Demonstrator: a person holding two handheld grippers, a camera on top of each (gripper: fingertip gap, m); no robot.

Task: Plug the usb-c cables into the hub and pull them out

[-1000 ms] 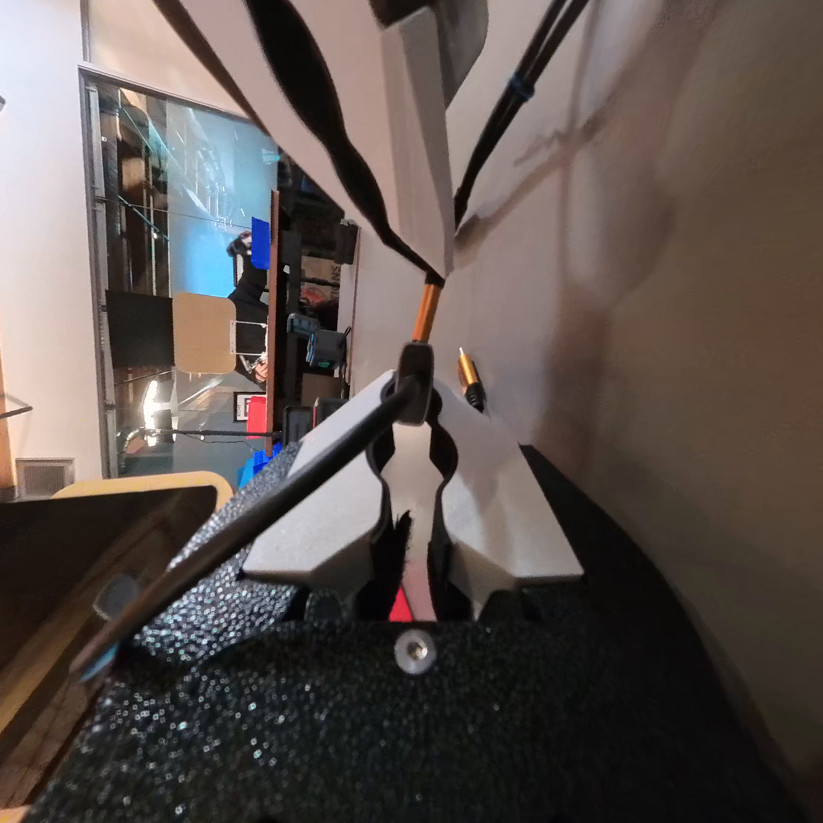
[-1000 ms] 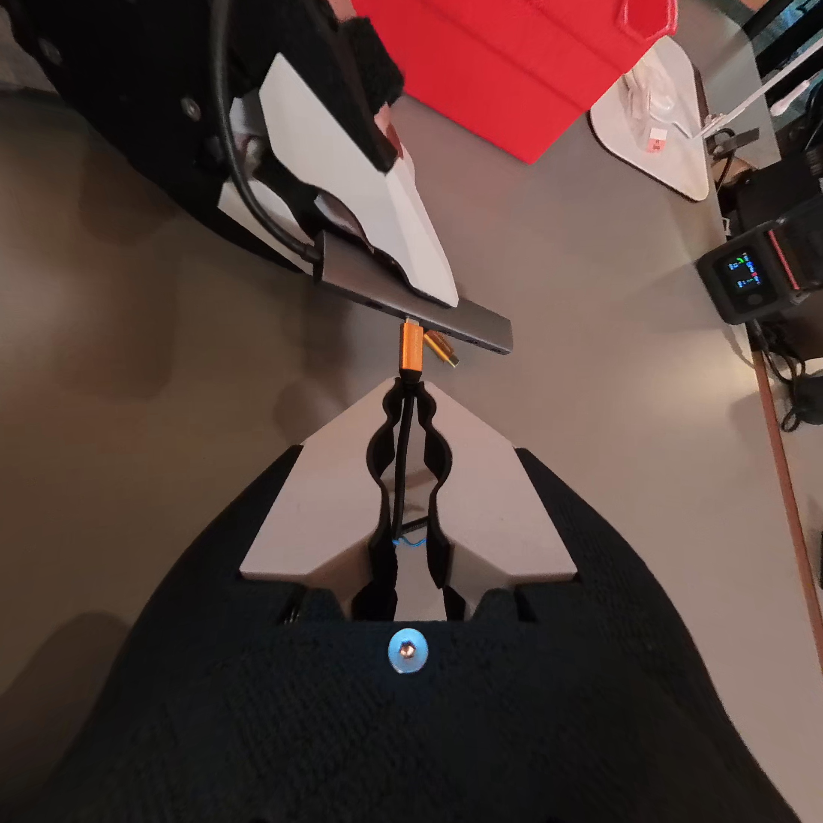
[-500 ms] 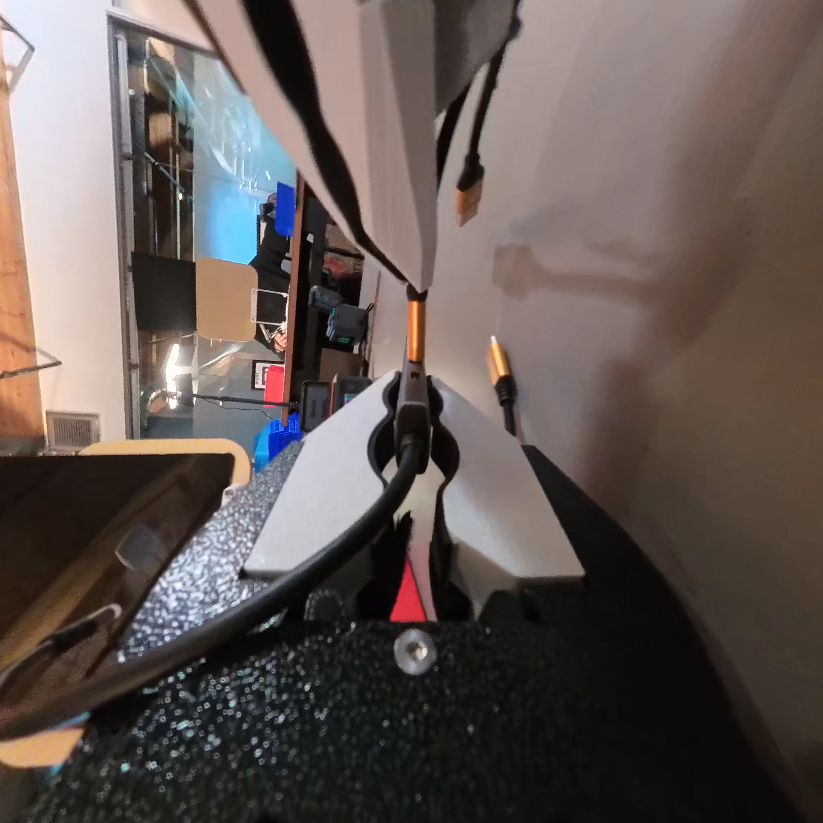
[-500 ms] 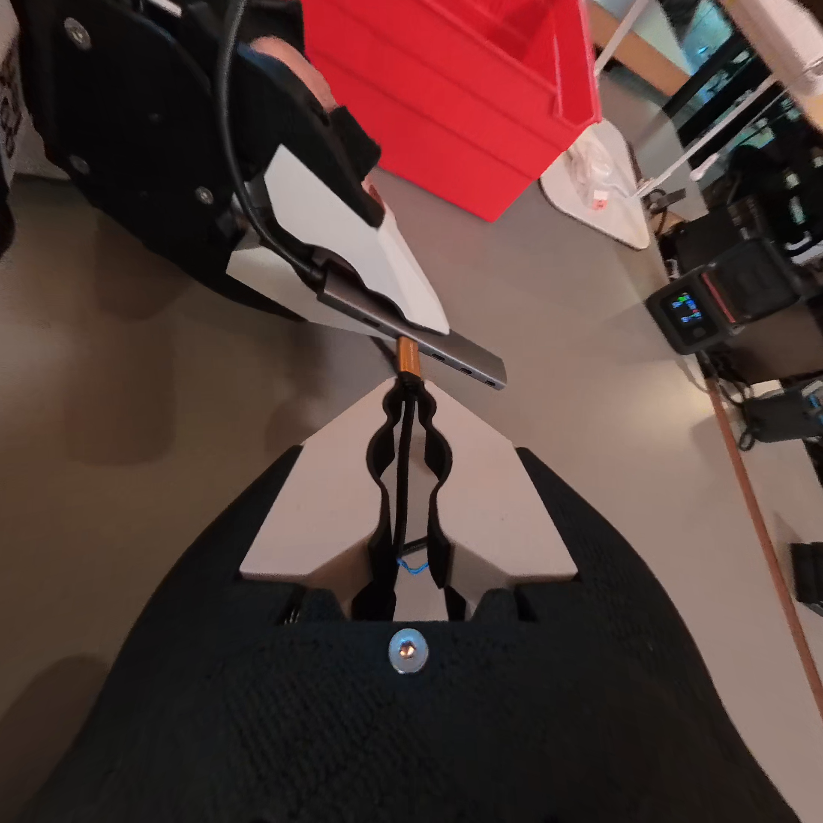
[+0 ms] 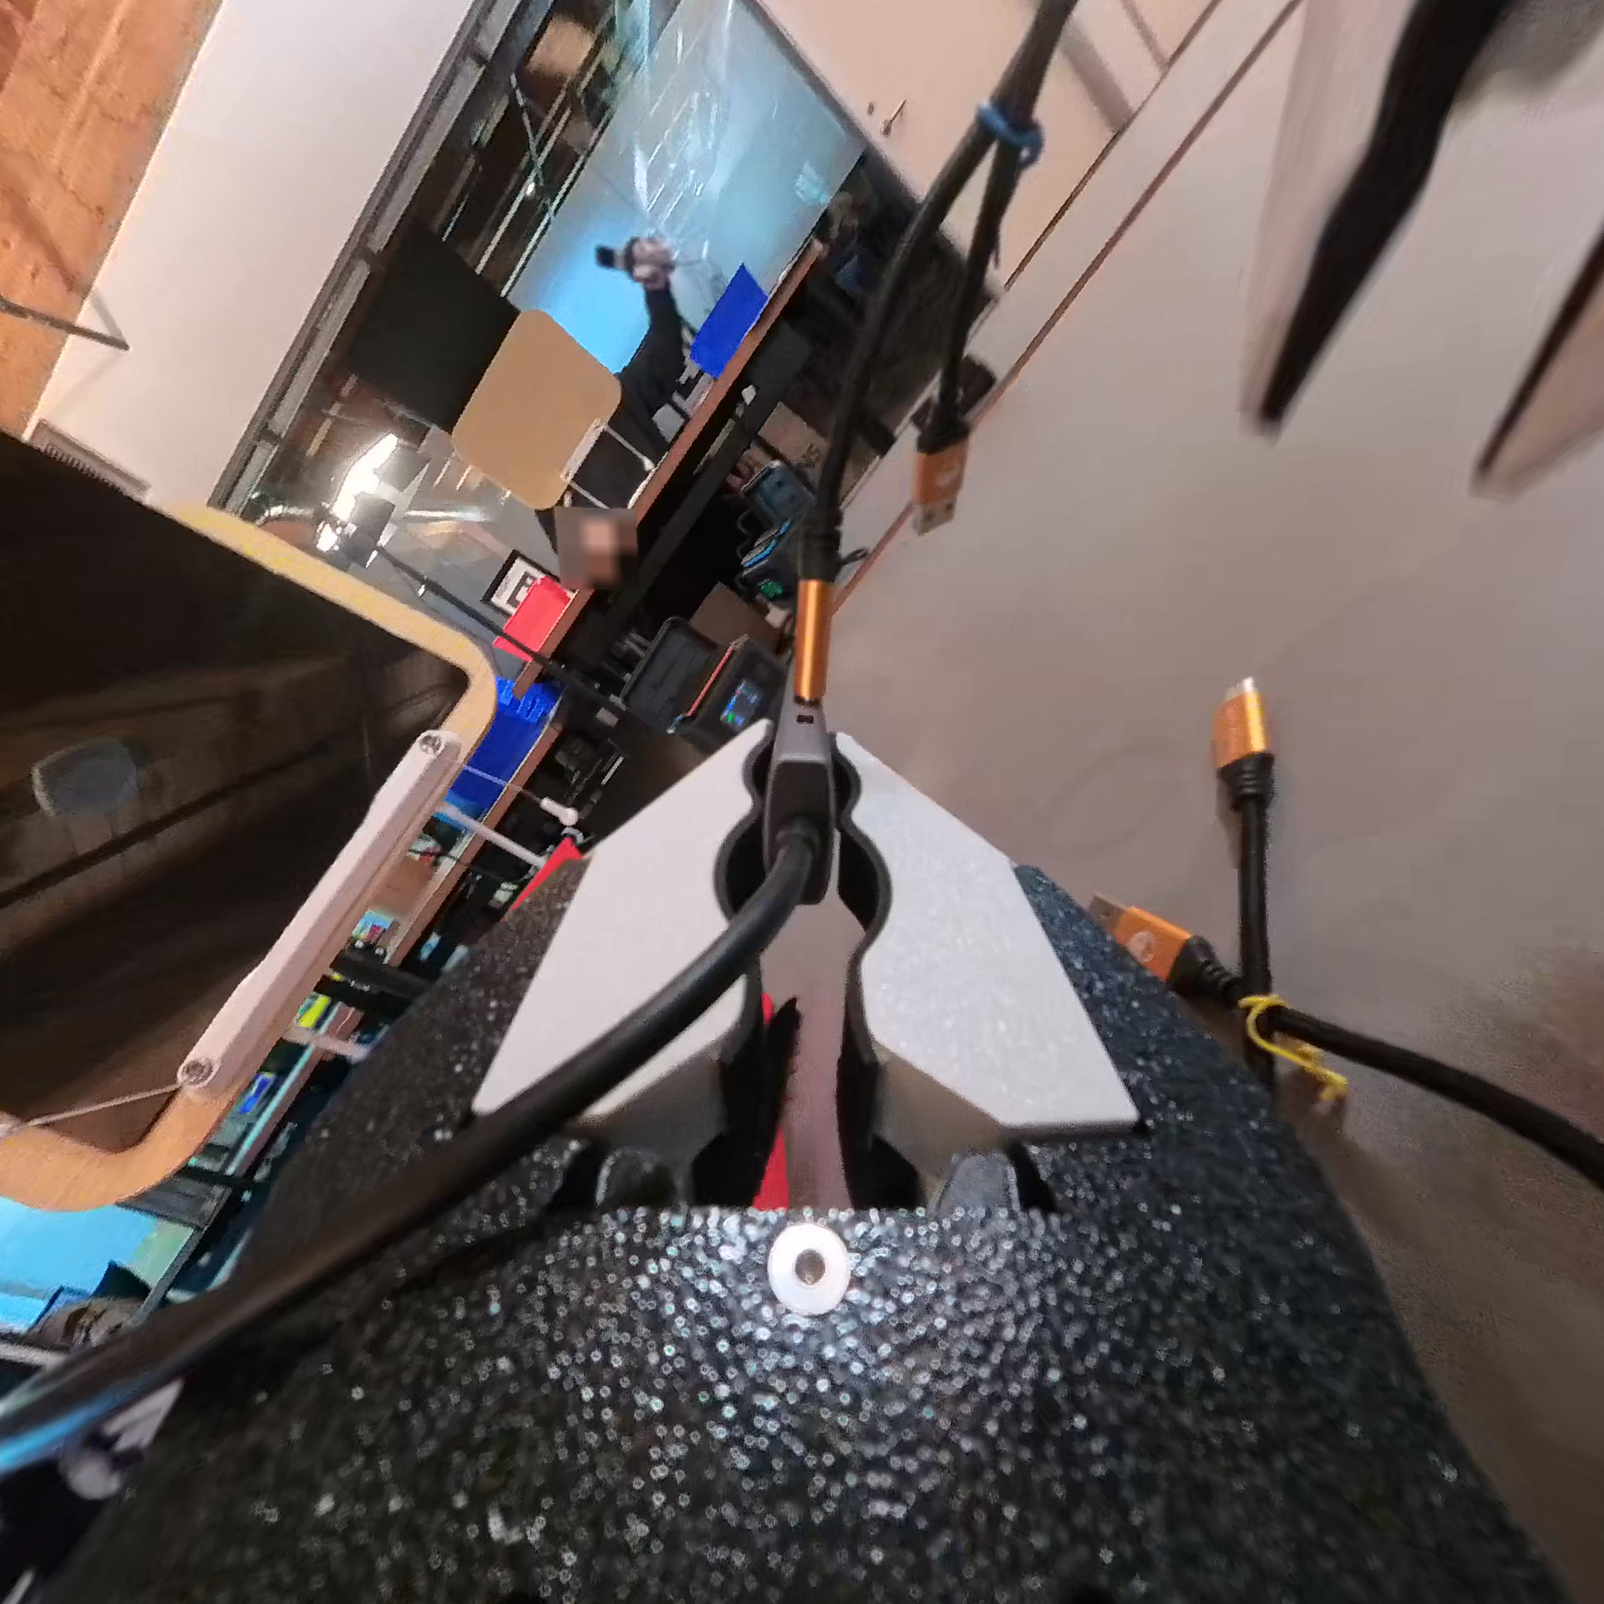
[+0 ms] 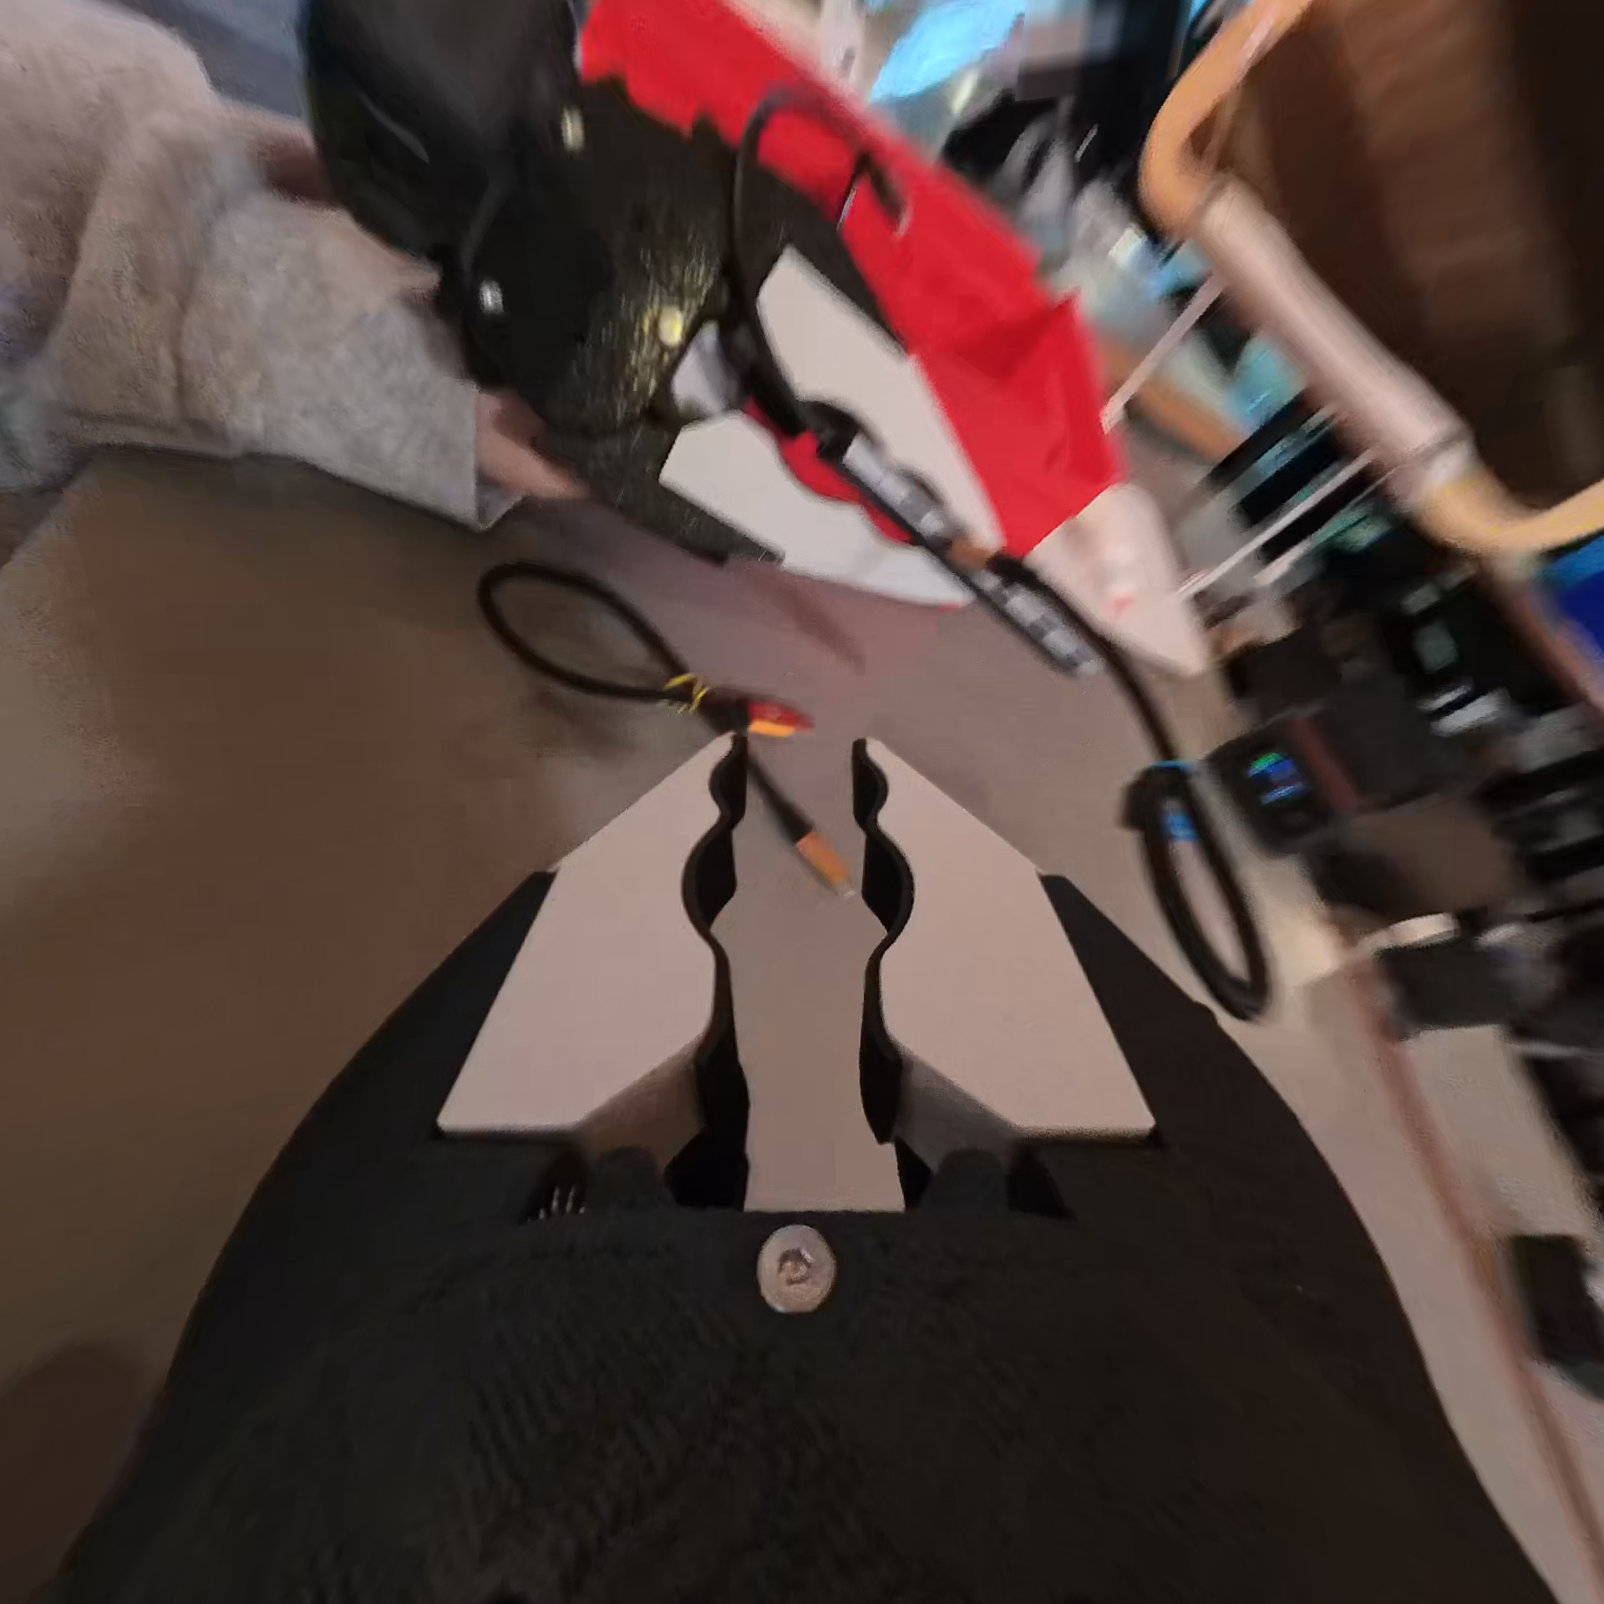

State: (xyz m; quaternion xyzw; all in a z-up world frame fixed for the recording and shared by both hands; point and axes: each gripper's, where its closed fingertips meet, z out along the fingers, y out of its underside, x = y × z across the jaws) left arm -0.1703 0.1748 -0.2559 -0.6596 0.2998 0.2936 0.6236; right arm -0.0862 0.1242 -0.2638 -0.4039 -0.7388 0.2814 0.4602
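Observation:
My left gripper [image 5: 803, 738] is shut on the grey hub [image 5: 800, 781], seen edge-on and held above the table. An orange USB-C plug [image 5: 810, 638] sits in the hub's port. Its black cable with a blue tie [image 5: 1007, 139] hangs free, its other orange plug [image 5: 937, 477] dangling. My right gripper [image 6: 798, 755] is open and empty, low over the table. A second cable with a yellow tie [image 6: 686, 690] lies under it, one orange plug [image 6: 820, 859] showing between the fingers. The right wrist view, blurred, shows the left gripper [image 6: 981, 555] holding the hub [image 6: 998, 573].
A red bin [image 6: 911, 243] stands behind the left gripper. A black device with a lit screen [image 6: 1276, 781] and a wooden chair [image 6: 1302, 260] are on the right. A person's grey sleeve [image 6: 217, 330] is at the upper left. The grey table [image 6: 217, 781] lies below. The gap from one gripper's tips to the other's is roughly 10 cm.
My right gripper has let go of the plugged cable, opened and drawn back to above the second cable. My left gripper has swung and tilted with the hub, the plugged cable hanging from it.

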